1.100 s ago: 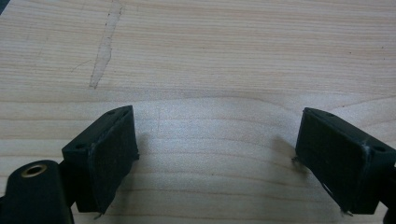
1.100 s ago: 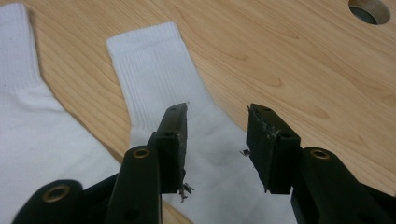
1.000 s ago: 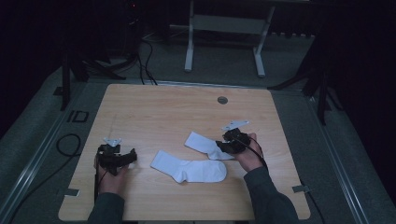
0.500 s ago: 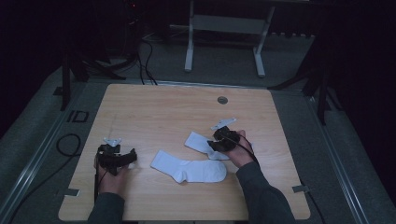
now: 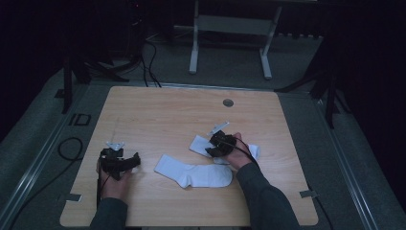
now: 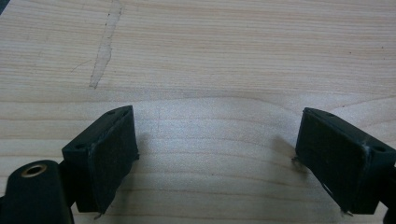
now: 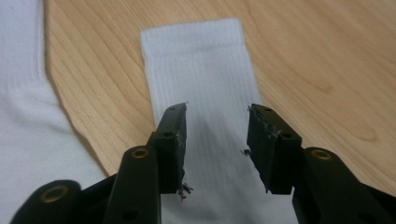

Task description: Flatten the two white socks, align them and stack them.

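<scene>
High view: my left tool [image 5: 136, 159] rests at bench [image 5: 158, 115] 8 o'clock; right tool [image 5: 209, 149] sits over far sock [image 5: 200, 144]; near sock [image 5: 194, 173] lies at 6 o'clock.
Left gripper view: jaws wide apart, empty, bare wood below.
Right gripper view: jaws part-open, straddling ribbed sock cuff [image 7: 201, 60], gripping nothing.

Table [image 6: 224, 56] was pale matt wood, visible grain, one scuffed streak. Socks [image 7: 210, 84] were white ribbed knit cloth. Gripper pads [image 6: 112, 158] were matt black, rough-edged.
</scene>
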A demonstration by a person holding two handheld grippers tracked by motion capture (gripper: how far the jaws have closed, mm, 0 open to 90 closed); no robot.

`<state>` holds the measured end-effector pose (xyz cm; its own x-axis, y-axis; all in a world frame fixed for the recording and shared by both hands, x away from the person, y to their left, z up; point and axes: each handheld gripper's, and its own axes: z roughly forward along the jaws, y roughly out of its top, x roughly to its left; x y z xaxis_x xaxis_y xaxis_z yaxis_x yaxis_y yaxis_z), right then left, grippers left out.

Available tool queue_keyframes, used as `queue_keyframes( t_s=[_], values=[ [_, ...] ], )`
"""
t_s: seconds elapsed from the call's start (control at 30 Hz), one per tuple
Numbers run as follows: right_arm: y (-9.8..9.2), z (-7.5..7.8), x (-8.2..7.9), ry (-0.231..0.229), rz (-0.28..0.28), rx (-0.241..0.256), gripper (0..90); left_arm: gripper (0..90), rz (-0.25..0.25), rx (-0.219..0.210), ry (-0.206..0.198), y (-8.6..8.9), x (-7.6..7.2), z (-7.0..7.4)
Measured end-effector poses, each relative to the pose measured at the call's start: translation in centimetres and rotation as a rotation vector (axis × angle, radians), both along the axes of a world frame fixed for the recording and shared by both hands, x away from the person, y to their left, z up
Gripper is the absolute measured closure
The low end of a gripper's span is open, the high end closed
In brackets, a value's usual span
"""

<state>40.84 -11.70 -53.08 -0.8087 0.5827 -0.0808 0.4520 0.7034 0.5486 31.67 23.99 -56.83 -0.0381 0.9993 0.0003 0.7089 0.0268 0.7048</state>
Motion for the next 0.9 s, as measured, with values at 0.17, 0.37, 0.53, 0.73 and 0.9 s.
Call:
queue_keyframes(
  t_s=[0.17,0.37,0.53,0.73,0.9],
  values=[
    [0.3,-0.4,0.5,0.019,-0.002,-0.008,52.4,12.5,0.0,0.0,0.0,0.0,0.0,0.0],
    [0.4,-1.0,1.4,0.091,0.014,0.022,48.6,12.6,0.0,0.0,0.0,0.0,0.0,0.0],
    [0.2,-1.0,1.6,0.092,0.034,0.024,52.8,12.8,0.0,0.0,0.0,0.0,0.0,0.0],
    [-0.1,-1.0,1.7,0.081,0.007,0.028,66.5,13.0,-0.009,0.001,0.001,-0.1,0.0,0.0],
    [-0.2,-1.0,1.7,0.066,-0.001,0.026,80.5,13.0,-0.009,0.001,0.001,-0.1,0.0,0.0]
  ],
)
